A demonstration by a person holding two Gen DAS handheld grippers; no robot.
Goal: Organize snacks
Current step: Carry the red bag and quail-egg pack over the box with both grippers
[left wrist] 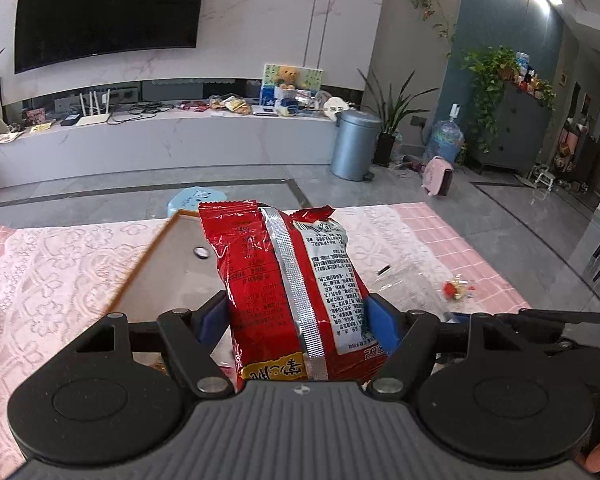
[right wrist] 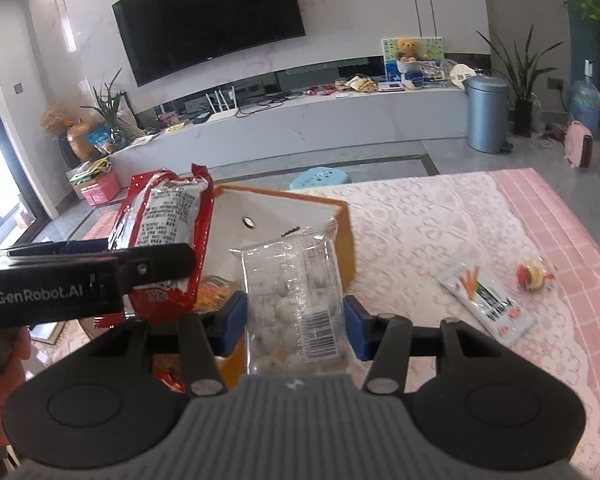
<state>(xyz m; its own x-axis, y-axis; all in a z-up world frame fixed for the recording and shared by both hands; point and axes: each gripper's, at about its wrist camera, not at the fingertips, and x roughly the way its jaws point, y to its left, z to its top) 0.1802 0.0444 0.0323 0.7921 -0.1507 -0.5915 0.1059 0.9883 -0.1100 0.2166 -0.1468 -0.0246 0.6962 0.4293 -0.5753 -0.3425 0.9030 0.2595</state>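
My left gripper (left wrist: 298,320) is shut on a red snack packet (left wrist: 288,288), held over the white box (left wrist: 172,276) with the orange rim. In the right wrist view the same packet (right wrist: 168,224) hangs at the left above that box (right wrist: 280,212). My right gripper (right wrist: 294,322) is shut on a clear bag of white round sweets (right wrist: 296,300), held above the box's right side. A white stick-snack packet (right wrist: 486,304) and a small red-and-yellow sweet (right wrist: 534,274) lie on the lace cloth to the right. The sweet also shows in the left wrist view (left wrist: 456,290).
The table has a pink checked cloth with a white lace cover (right wrist: 440,232). Other snack packets (right wrist: 212,292) lie inside the box. A blue stool (right wrist: 320,178) stands beyond the table. A metal bin (right wrist: 486,114) and a TV bench (right wrist: 300,120) are farther off.
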